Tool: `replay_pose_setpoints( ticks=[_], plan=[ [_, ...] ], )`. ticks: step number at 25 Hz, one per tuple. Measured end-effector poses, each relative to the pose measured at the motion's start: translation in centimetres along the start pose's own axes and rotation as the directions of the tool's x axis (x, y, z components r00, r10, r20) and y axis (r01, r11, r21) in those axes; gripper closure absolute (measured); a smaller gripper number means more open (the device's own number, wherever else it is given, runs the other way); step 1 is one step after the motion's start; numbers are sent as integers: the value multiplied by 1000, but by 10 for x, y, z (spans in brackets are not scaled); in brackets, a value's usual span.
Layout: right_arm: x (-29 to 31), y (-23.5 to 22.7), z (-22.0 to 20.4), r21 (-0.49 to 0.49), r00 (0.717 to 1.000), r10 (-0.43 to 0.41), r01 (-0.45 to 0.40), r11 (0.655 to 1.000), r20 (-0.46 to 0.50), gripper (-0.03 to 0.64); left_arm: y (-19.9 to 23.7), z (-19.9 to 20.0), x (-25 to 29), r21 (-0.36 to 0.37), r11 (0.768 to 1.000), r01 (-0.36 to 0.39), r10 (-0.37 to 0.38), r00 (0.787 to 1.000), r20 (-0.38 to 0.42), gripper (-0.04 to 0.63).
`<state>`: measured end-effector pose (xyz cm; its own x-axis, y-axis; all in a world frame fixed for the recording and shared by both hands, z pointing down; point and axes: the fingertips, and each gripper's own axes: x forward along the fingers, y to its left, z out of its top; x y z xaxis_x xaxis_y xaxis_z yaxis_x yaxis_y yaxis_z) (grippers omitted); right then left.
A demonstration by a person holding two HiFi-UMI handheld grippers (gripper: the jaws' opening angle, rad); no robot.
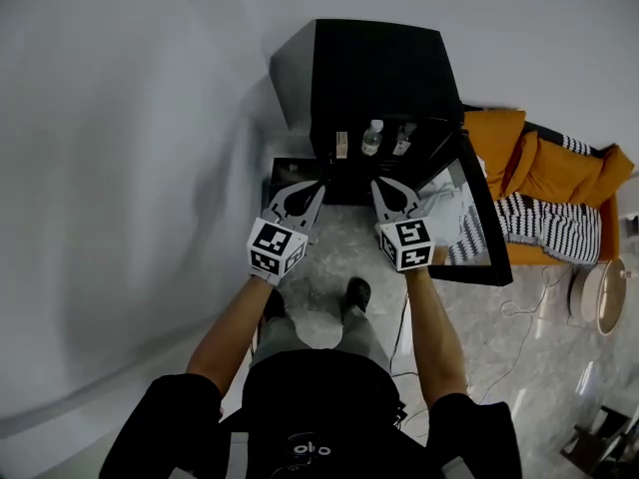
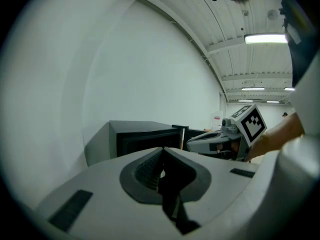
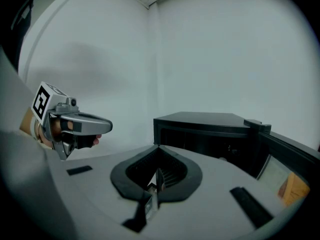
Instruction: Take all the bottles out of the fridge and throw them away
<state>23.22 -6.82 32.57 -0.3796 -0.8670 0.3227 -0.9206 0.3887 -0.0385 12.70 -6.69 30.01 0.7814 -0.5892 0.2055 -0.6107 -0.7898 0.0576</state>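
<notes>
**Both grippers shut and empty in front of an open fridge**

A person stands over a small black fridge (image 1: 374, 73) on the floor, holding a gripper in each hand, side by side. The left gripper (image 1: 321, 182) has its jaws pressed together with nothing between them. The right gripper (image 1: 376, 182) is closed in the same way and holds nothing. Both point forward and slightly down at the fridge's dark opening, their tips close to its front edge and near each other.

Just beyond the two tips, inside the fridge, a row of bottles (image 1: 371, 138) appears to stand upright, long axis vertical and necks up. The clear, white-capped one in the middle sits ahead of the gap between the grippers. One stands ahead of the left gripper and one ahead of the right. No gripper touches them.

The fridge door (image 1: 479, 218) is swung open to the right of the right gripper, its glass panel facing in. Farther right lie an orange cushion (image 1: 544, 163) and a striped cloth (image 1: 544, 223). Behind the grippers, the person's dark shoes (image 1: 357, 292) rest on the pale marbled floor (image 1: 519, 337).
</notes>
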Motion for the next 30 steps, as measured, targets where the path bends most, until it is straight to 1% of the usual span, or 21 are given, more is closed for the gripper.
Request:
replay_pose_setpoints(
  ticks=[3,5,13,17,22,26,30],
  plan=[
    [7,4,-4,0,1000,-22,22,1000,-3,617,3,-7,-4,12,1000,29,-29,1000,-3,595],
    [11,8,-9,-4,1000,-29,29,1000,-6,617,5,-14,-8,18,999,33,-33,999,-5,595],
    [29,31,-29,7,999,-35,36,999,-18,617,21,-35,-23,5,1000,8,-8,1000,-25,595],
    [39,35,-35,7,999,-39,39,999,-11,617,28,-42,-24,16,1000,-1,1,999,-32,595],
    [46,32,-43,2,998,-59,59,998,-6,617,23,-58,-29,-11,1000,-2,1,999,-45,595],
    [55,25,-48,9,997,-76,76,997,26,617,24,-69,-28,-4,1000,10,-10,998,-60,595],
    [64,13,-54,20,992,-104,103,994,70,617,29,-76,-15,-1,1000,22,-22,998,-58,595]
  ],
)
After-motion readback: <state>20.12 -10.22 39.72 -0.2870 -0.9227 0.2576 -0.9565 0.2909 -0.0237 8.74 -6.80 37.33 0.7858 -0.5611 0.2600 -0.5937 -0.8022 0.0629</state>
